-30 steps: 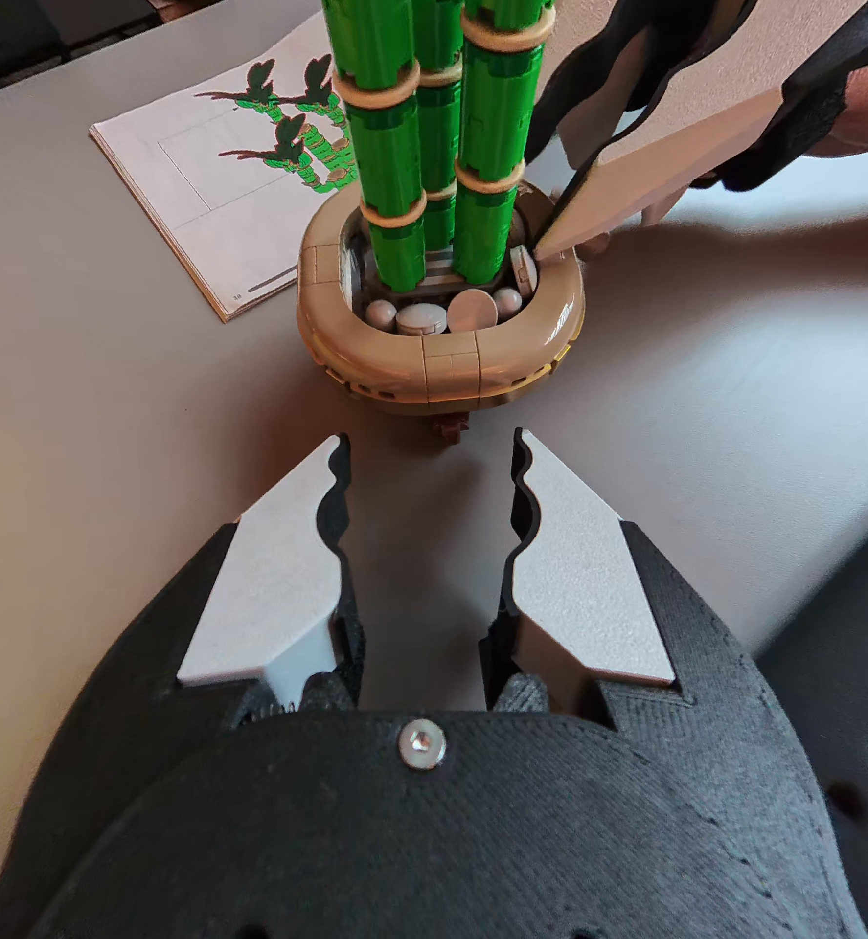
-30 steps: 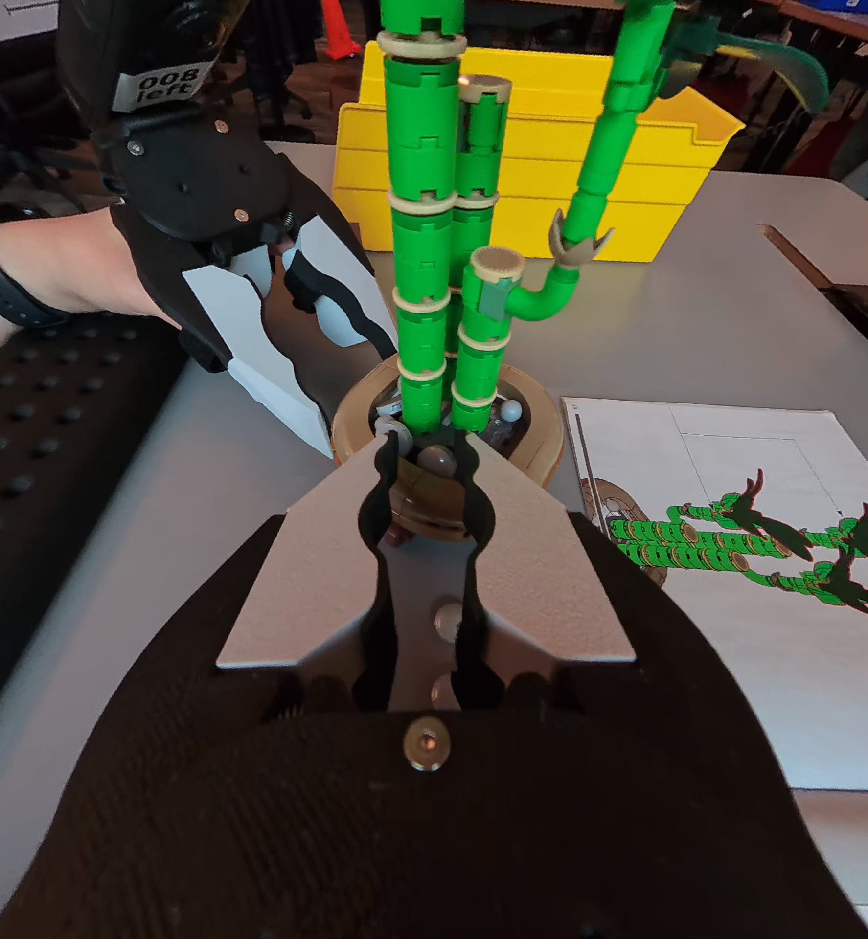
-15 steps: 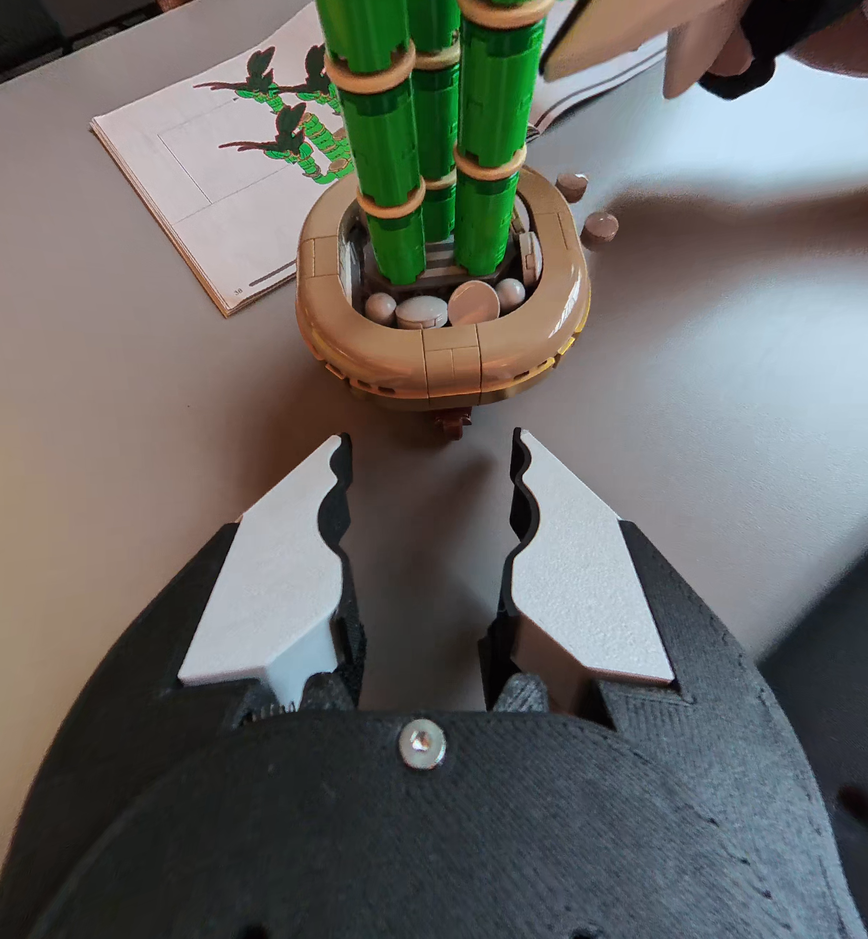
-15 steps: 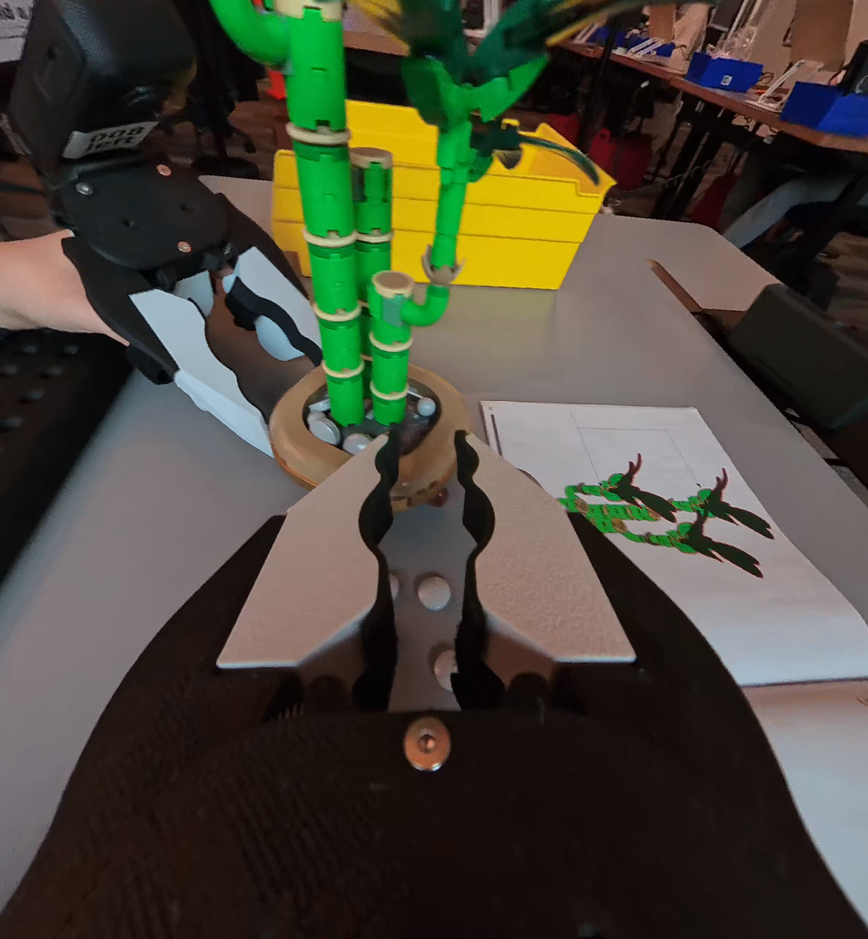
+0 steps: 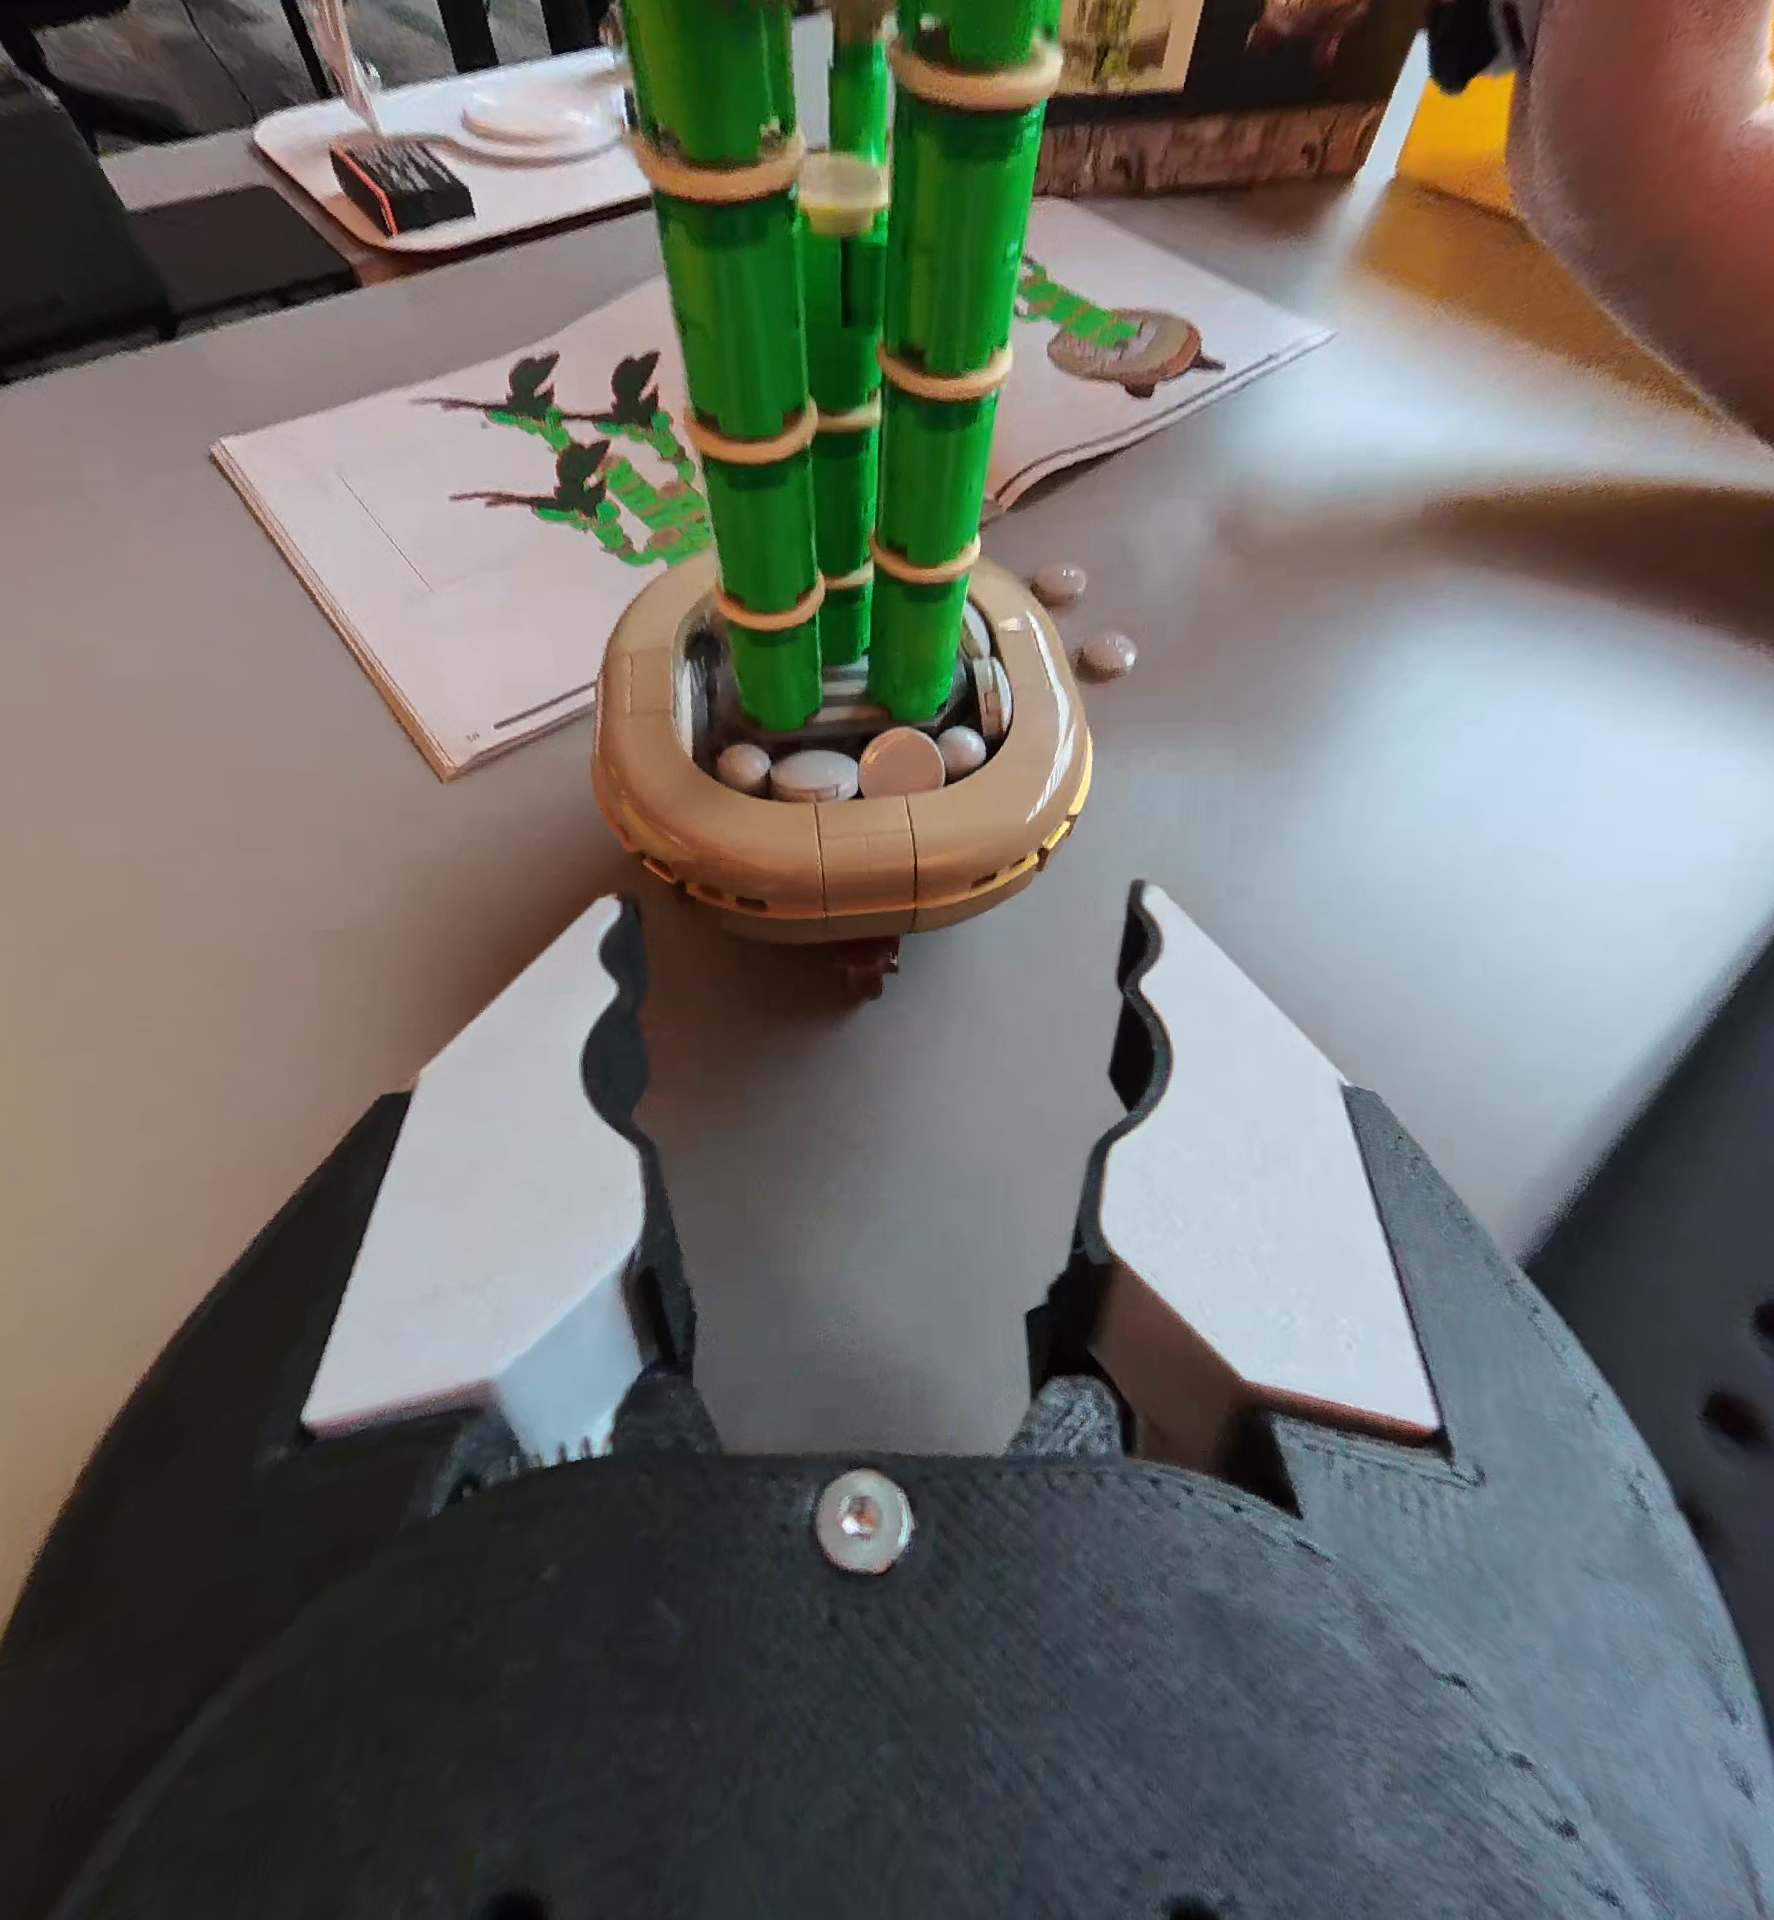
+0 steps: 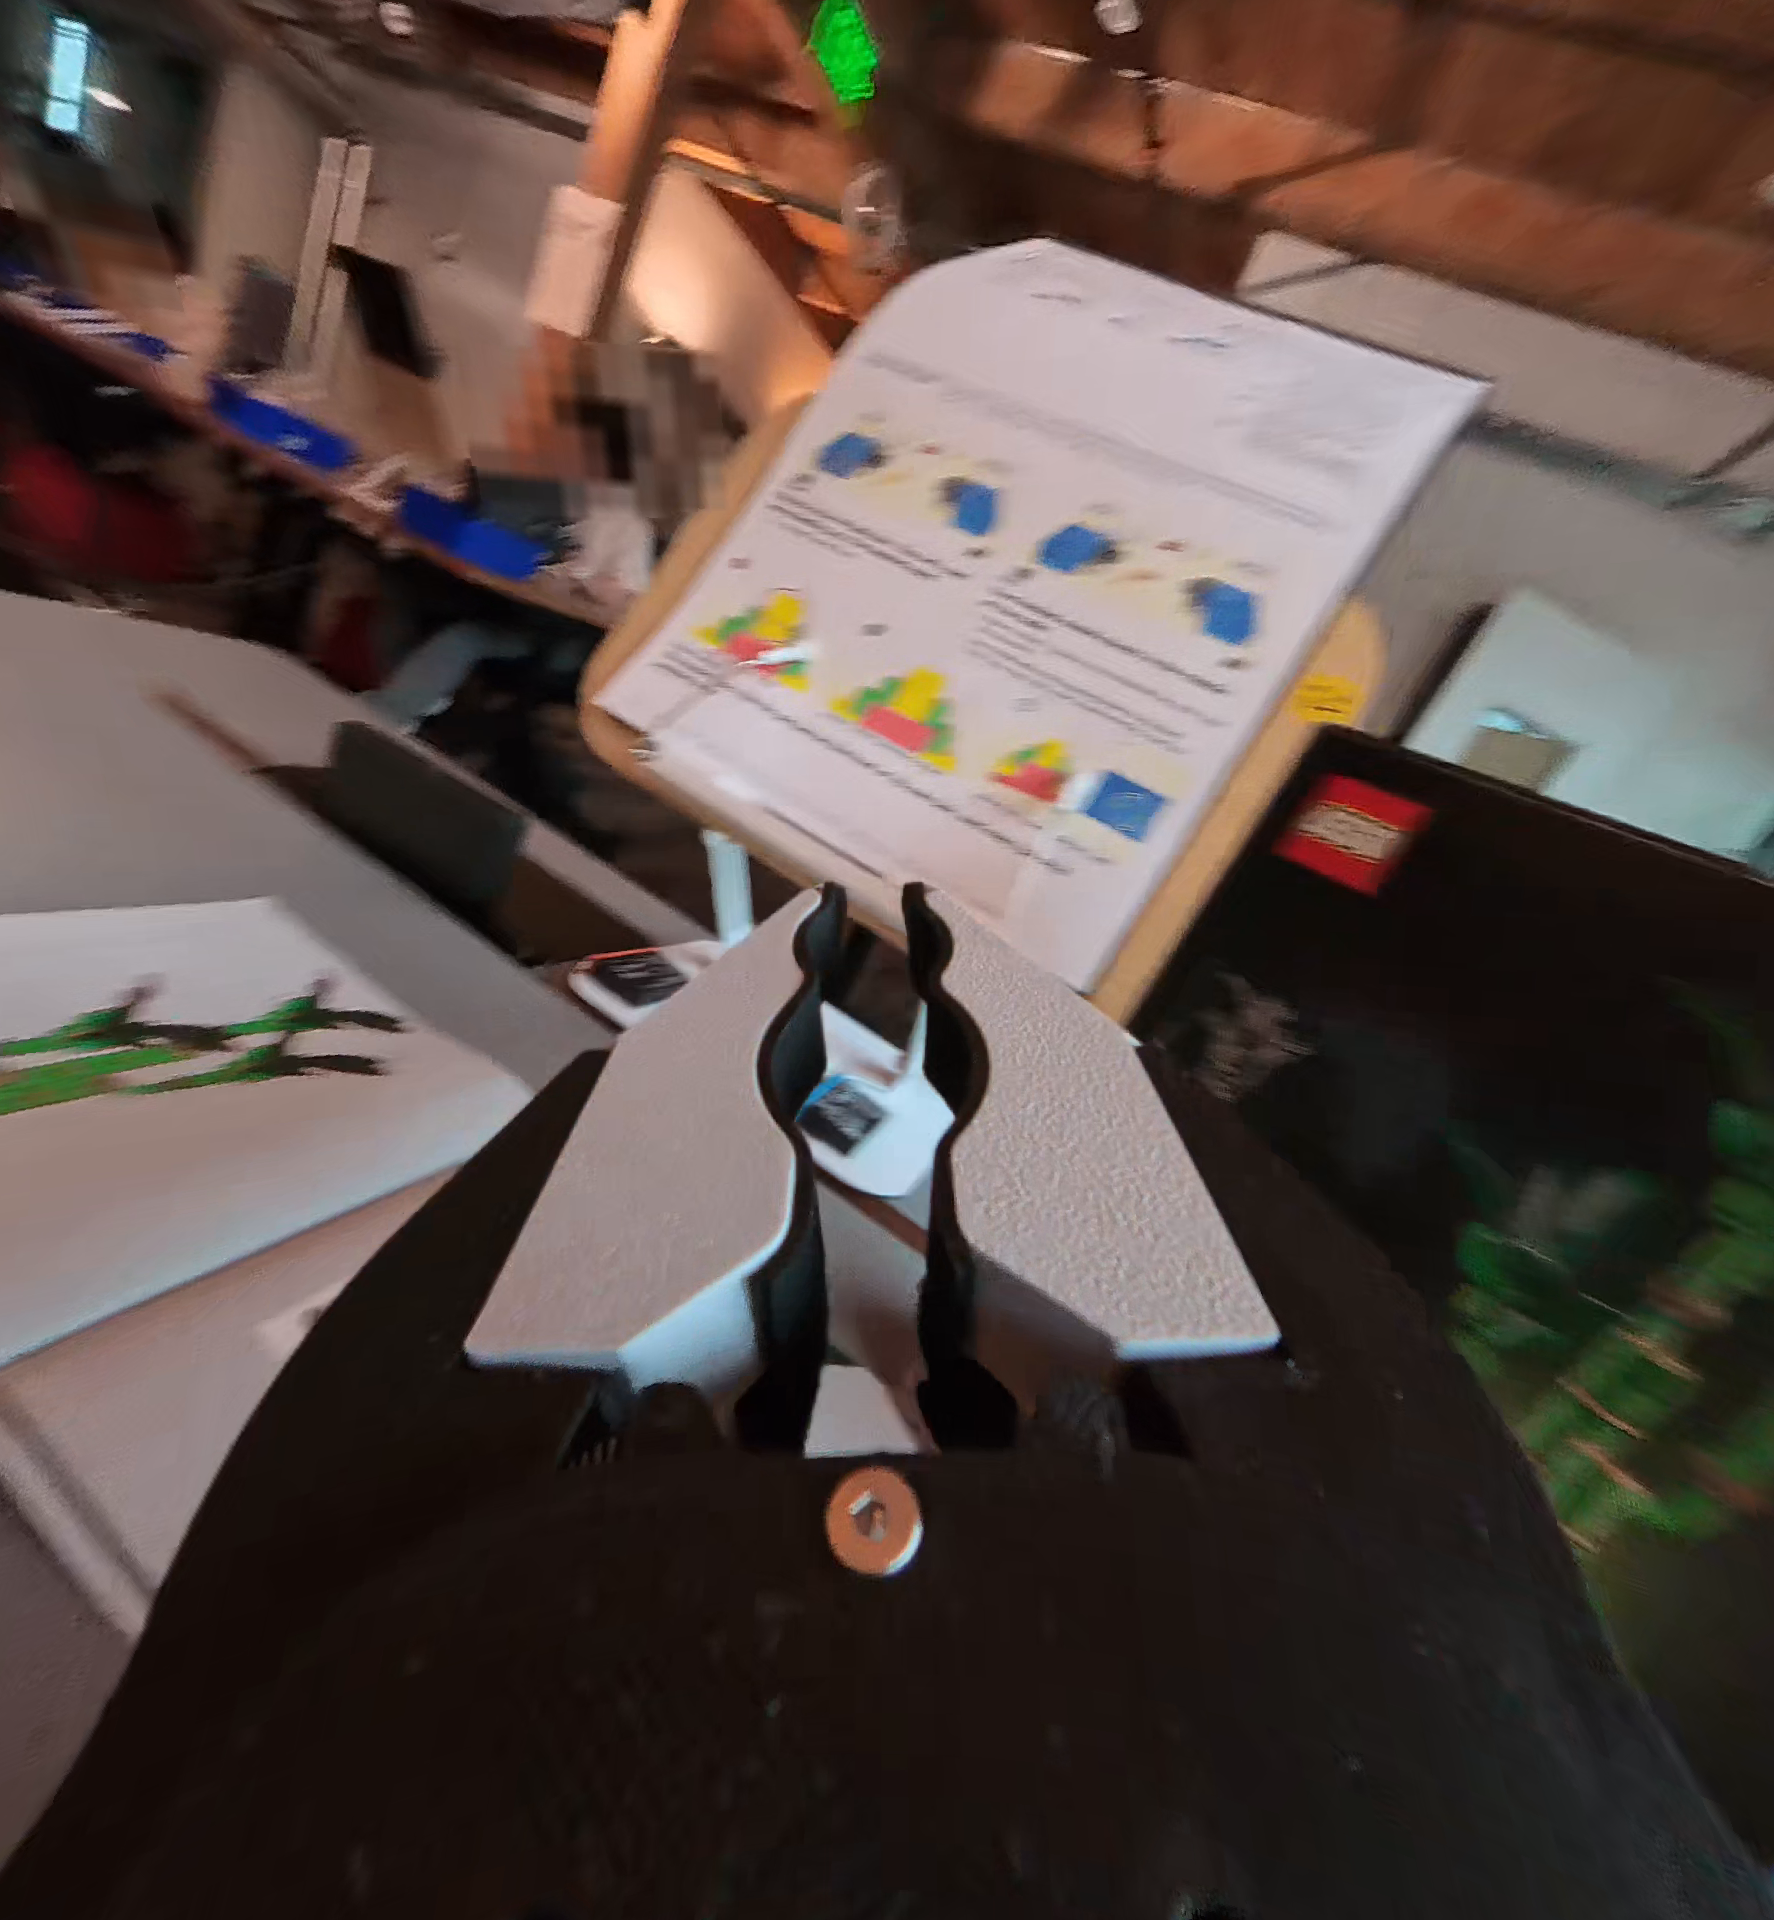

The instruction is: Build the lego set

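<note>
While our left gripper [image 5: 878, 925] gapes empty at six o'clock, three green bamboo stalks [image 5: 758, 499] rise from the tan pot [image 5: 841, 852].
Two loose round tiles [image 5: 1082, 621] lie at two o'clock; our right gripper [image 6: 867, 914] is nearly closed, empty.

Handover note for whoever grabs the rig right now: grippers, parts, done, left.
Left gripper: jaws wide open, empty, low over the table, aimed at the tan pot.
Right gripper: raised off the table, jaws a narrow gap apart, nothing between them.
Done: green bamboo stalks stand in the pot, with grey round pebbles inside.
Left, probably: two loose round pieces lie on the table beyond the pot. The instruction booklet lies open behind the pot.
</note>
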Motion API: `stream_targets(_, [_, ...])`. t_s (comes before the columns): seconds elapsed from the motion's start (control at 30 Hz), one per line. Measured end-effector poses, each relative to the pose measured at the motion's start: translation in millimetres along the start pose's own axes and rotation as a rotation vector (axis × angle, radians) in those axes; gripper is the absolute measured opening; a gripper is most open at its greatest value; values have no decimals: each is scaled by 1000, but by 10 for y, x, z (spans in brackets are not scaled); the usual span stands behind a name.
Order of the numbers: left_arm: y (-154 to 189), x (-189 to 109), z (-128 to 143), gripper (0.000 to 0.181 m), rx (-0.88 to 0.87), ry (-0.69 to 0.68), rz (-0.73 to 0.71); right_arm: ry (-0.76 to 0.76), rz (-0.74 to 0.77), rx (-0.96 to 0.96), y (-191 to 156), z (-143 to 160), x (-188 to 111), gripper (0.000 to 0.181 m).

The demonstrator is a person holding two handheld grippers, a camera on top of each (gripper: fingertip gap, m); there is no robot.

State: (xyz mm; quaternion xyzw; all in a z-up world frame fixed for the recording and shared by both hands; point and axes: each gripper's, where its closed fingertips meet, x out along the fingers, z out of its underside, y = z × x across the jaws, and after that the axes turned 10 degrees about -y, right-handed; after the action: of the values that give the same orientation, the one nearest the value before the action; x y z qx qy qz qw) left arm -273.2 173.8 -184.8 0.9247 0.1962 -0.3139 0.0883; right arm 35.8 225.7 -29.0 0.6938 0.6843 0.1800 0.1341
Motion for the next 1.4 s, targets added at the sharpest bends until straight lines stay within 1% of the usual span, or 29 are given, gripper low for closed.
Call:
stream_targets(0.07, [35, 6, -38, 95, 10, 23, 17, -19, 55, -8, 211, 70, -18, 10])
stream_targets(0.17, [56, 41, -73, 110, 35, 29, 5, -57, 91, -53, 357, 109, -17, 9])
stream_targets(0.23, [22, 61, -99, 121, 38, 33, -30, -44, 90, -66, 384, 45, -42, 7])
stream_targets(0.3, [-43, 80, -120, 131, 8, 36, -66, -35, 95, -94, 391, -27, -58, 7])
stream_targets(0.33, [-66, 85, -139, 134, -20, 43, -72, -34, 94, -112, 384, -55, -59, 6])
stream_targets(0.43, [-97, 93, -206, 133, -110, 75, -68, -30, 90, -138, 368, -125, -58, 6])
stream_targets(0.57, [-111, 120, -219, 132, -185, 63, -105, -33, 70, -132, 355, -151, -45, 6])
stream_targets(0.7, [-74, 193, -313, 130, -274, 73, -128, -52, 62, -120, 373, -87, -15, 6])
stream_targets(0.8, [-53, 317, -300, 130, -328, 26, -145, -71, 55, -110, 376, -13, 14, 6])
stream_targets(0.9, [-89, 431, -191, 128, -313, -70, -206, -81, 50, -108, 373, 30, 35, 6])
stream_targets(0.97, [-141, 463, -125, 119, -284, -130, -257, -82, 44, -107, 361, 42, 47, 6])
stream_targets(1.0, [-144, 473, -118, 118, -270, -141, -261, -84, 41, -107, 355, 49, 54, 6])
stream_targets(1.2, [-141, 477, -120, 118, -243, -140, -227, -96, 22, -109, 311, 103, 83, 6])
stream_targets(1.4, [-107, 461, -109, 118, -205, -131, -184, -87, 9, -93, 317, 96, 78, 6])
